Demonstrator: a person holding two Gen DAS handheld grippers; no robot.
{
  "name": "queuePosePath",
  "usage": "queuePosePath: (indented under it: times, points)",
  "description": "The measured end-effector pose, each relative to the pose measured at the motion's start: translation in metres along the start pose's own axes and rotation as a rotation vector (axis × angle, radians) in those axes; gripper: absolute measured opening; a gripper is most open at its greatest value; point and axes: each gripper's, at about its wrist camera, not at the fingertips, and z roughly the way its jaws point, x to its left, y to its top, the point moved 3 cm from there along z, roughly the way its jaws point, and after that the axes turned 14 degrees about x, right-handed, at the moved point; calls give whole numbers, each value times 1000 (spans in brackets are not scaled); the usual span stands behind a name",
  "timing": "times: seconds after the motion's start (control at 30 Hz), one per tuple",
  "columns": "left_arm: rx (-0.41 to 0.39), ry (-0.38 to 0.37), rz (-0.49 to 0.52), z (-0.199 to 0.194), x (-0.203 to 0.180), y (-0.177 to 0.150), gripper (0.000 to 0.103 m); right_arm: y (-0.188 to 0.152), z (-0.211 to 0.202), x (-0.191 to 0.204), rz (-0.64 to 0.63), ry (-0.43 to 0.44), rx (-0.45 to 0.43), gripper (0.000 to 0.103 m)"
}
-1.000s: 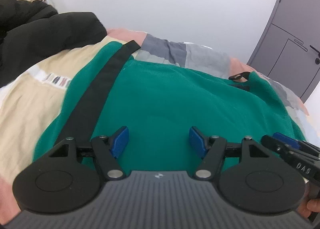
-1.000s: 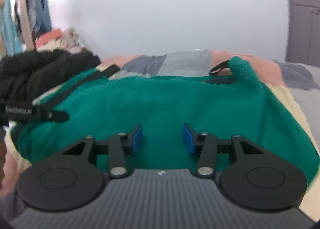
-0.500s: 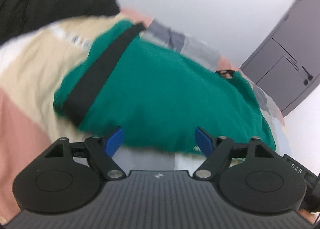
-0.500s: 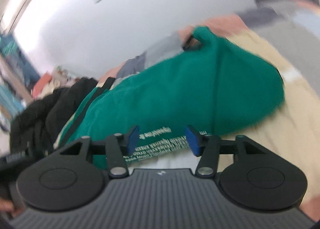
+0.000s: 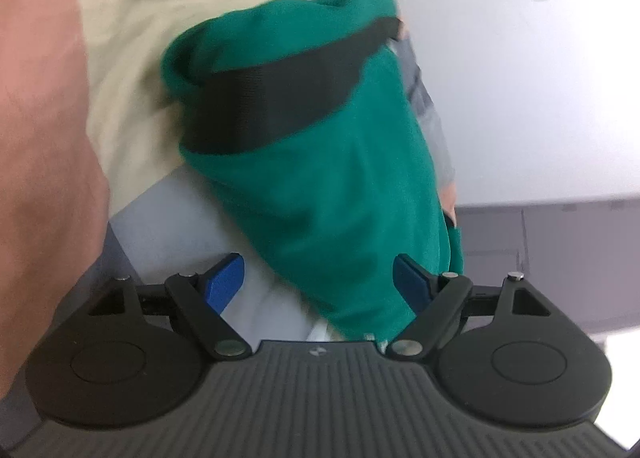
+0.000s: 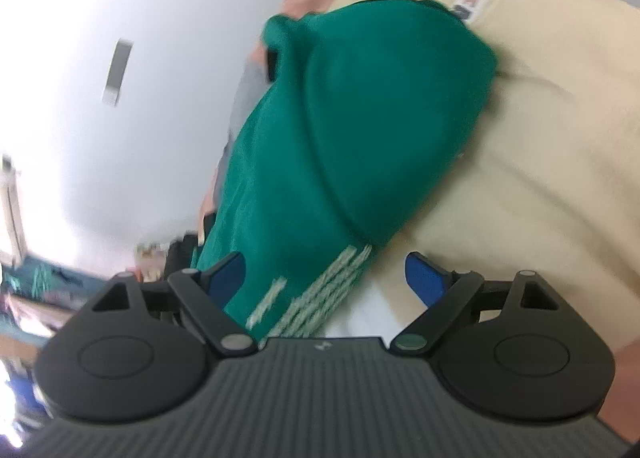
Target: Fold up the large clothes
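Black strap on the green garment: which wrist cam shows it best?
Left wrist. The black strap runs in full across the green garment above the open left claw. The right wrist view shows no strap, only garment and blurred pale print near the open right claw.

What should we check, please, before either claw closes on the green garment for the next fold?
1. Left claw open: ok, blue pads spread apart.
2. Right claw open: ok, pads spread apart.
3. Green garment edge between the left pads: ok, its near edge lies between them.
4. Garment edge between the right pads: ok, the printed hem sits toward the left pad.
5. Garment lying flat on the bed cover: not ok, it looks bunched.
6. Black strap free of the fold line: cannot tell; frames are blurred.
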Motion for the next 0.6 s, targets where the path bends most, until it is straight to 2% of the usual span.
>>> queuePosePath:
  times: [0.23,0.37,0.43,0.5,0.53,0.6]
  points:
    - [-58,-115,-67,11,7,20,83,22,20,-8,80,83,-55,90]
    - [-96,-133,-70,11,9,27,83,31,32,-5,45,69,-67,91]
    - [-112,-107,-58,11,9,30,67,33,37,-3,25,65,-81,90]
    - [-125,-82,-47,9,9,31,57,36,40,0,-7,55,-94,85]
    - [-133,-75,-38,8,8,30,49,39,38,-2,-29,42,-100,73]
    - [-154,-66,2,3,0,26,37,40,36,0,-74,23,-108,60]
